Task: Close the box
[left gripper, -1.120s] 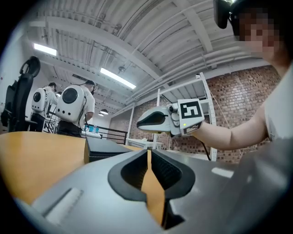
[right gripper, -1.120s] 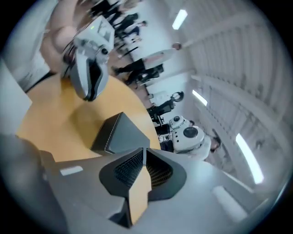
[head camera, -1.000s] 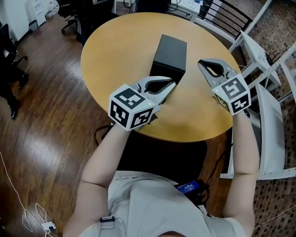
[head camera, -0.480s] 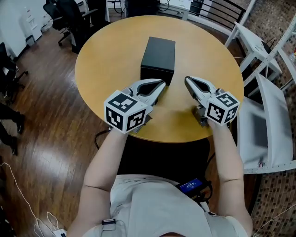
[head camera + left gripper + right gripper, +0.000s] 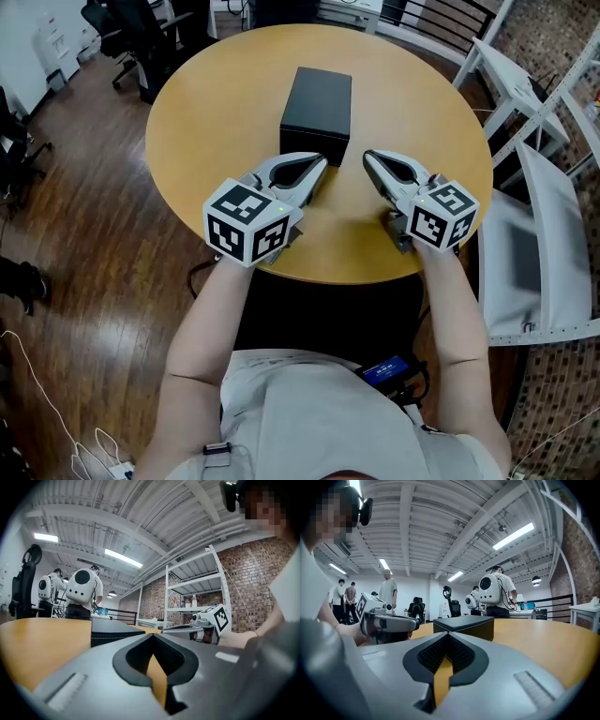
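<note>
A black box [image 5: 317,101] with its lid down sits on the round wooden table [image 5: 216,103]; it also shows in the left gripper view as the box [image 5: 112,631] and in the right gripper view as the box [image 5: 466,624]. My left gripper [image 5: 319,166] rests on the table just in front of the box's near left corner, jaws shut and empty. My right gripper [image 5: 368,159] lies to the box's near right, a little apart from it, also shut with nothing held. Each gripper view shows the other gripper [image 5: 199,626] [image 5: 386,620] beside it.
White metal racks [image 5: 539,178] stand close to the table's right side. Office chairs [image 5: 131,33] are at the far left on the wooden floor [image 5: 84,234]. Several people stand in the background of both gripper views. The table edge lies just under my wrists.
Both grippers drew in toward each other and toward the near side of the box; the right one swung left from the table's right edge. The box has not moved.
</note>
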Demonstrator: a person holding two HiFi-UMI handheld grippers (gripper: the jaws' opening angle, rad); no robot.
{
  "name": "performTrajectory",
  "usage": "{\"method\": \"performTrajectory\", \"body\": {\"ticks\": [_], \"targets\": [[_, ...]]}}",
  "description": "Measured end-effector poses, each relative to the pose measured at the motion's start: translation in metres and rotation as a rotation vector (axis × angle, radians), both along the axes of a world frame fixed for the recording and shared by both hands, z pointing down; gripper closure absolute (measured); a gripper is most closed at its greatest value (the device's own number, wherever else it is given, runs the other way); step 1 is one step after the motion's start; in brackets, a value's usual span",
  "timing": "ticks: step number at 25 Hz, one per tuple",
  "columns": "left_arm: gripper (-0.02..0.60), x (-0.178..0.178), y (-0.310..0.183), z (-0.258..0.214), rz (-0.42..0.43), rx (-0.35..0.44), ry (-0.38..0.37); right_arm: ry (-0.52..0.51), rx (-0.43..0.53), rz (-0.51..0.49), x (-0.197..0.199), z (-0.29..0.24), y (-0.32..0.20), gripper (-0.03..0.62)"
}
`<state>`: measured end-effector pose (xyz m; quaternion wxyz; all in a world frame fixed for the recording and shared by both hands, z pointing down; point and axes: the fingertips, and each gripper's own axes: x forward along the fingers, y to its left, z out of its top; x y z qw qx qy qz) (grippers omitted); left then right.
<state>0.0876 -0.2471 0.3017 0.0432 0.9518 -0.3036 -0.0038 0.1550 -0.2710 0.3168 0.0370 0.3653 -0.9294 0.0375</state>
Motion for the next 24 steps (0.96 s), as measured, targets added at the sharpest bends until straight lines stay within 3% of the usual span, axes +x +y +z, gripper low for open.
{"method": "performTrajectory", "body": {"ticks": [24], "targets": [[0.58,-0.0042,-0.0024,0.0008,-0.006,-0.003,0.004,0.007,-0.013,-0.011,-0.001,0.0031,-0.0003,0.594]]}}
